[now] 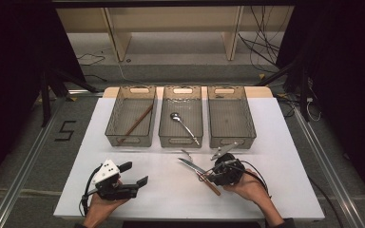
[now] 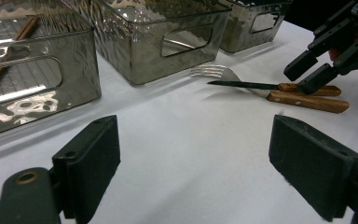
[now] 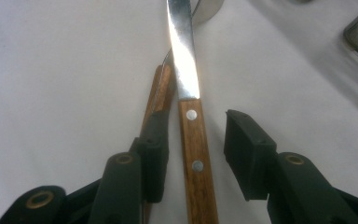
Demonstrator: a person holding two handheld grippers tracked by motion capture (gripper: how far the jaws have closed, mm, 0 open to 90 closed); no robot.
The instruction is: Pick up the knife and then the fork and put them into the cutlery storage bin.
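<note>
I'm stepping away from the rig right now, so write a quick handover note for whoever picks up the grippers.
Right gripper: open, jaws on either side of the knife's wooden handle, not yet closed on it.
Left gripper: open, holding nothing, low over the bare white table.
Knife and fork lie side by side on the table in front of the bins.
Done: chopsticks are in the left bin, spoon in the middle bin.
Right bin looks empty.
Left: likely close on the knife and bin it, then the fork.
</note>
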